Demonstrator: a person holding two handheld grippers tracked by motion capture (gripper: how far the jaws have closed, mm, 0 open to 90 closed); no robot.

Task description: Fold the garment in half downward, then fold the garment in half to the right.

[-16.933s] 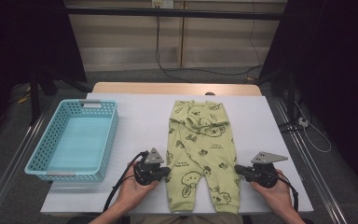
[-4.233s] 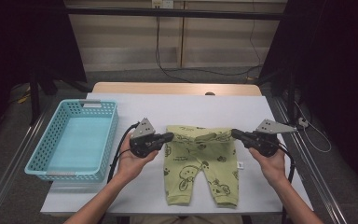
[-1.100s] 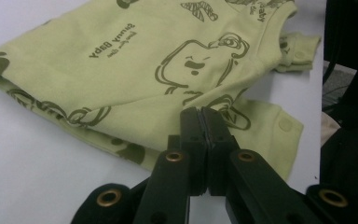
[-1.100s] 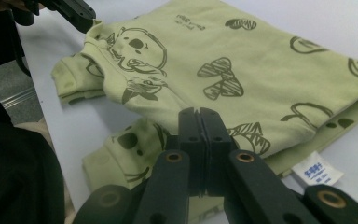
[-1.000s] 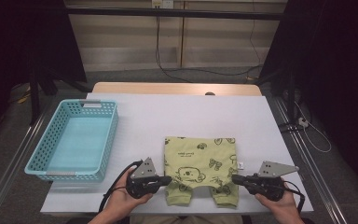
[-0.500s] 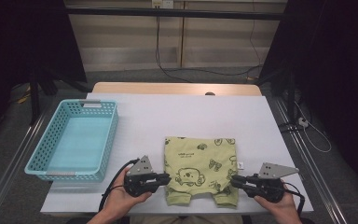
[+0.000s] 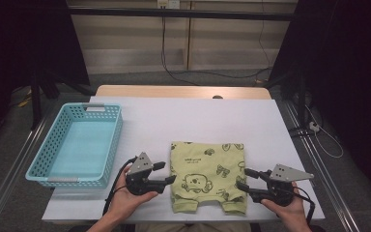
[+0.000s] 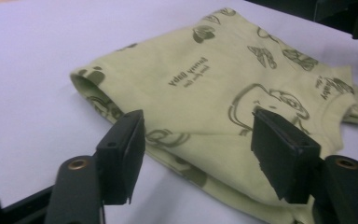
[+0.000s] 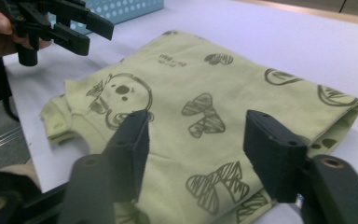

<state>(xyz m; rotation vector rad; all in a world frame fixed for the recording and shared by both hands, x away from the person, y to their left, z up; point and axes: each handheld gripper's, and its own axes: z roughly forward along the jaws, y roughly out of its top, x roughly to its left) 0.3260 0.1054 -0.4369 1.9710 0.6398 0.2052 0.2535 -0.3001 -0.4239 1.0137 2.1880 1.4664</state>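
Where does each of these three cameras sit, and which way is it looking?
High view: above the person's side, facing forward and down on the table; both hands, left gripper, right gripper.
Left gripper view: rides that gripper, facing the folded trousers; own open jaws.
Right gripper view: faces the trousers; own open jaws, the left gripper beyond.
Shared: trousers, all views.

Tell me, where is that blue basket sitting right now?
In the high view the blue basket stands at the left side of the white table, left of the folded green baby pants and just beyond the left gripper.
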